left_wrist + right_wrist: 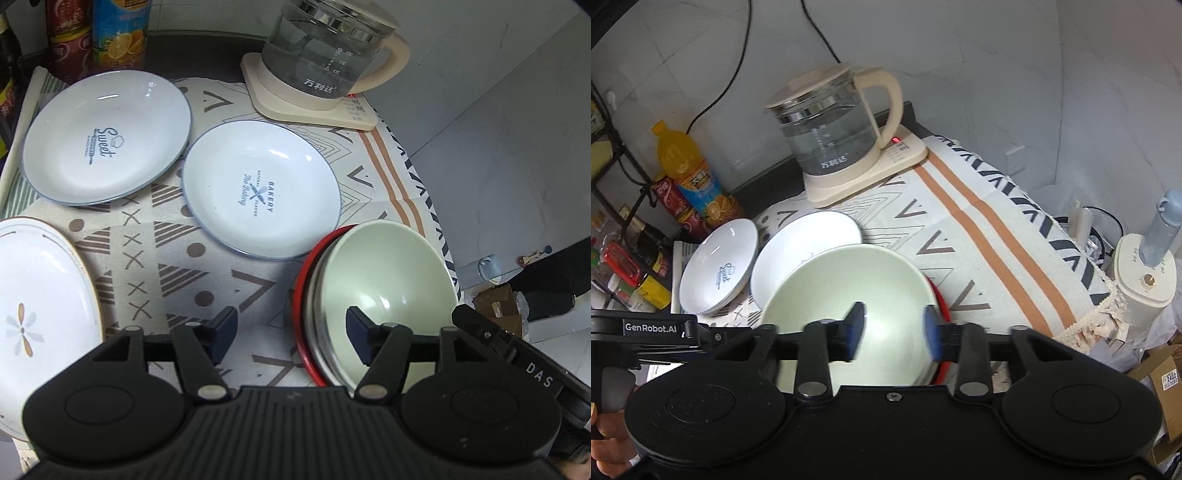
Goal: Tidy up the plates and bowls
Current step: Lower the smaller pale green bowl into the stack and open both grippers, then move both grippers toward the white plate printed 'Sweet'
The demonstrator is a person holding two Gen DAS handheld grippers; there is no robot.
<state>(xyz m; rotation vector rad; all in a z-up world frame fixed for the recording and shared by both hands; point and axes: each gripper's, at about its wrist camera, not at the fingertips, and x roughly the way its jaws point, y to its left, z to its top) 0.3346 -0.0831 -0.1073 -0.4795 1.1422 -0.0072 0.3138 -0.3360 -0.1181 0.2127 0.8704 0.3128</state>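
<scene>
A pale green bowl (384, 291) sits nested in a steel bowl and a red bowl (301, 306) at the table's right edge. My left gripper (291, 332) is open, its jaws straddling the stack's left rim. My right gripper (894, 328) is open and empty, hovering over the green bowl (846, 291). A "BAKERY" plate (258, 192) and a "Sweet" plate (107, 136) lie further back, also in the right wrist view (805, 243) (720, 266). A flower-patterned plate (40, 306) lies at the left.
A glass kettle (325, 55) on a cream base stands at the back. Drink bottles and cans (690, 184) stand at the back left. The patterned tablecloth (997, 229) ends at the right edge, with a cream appliance (1145, 288) beyond it.
</scene>
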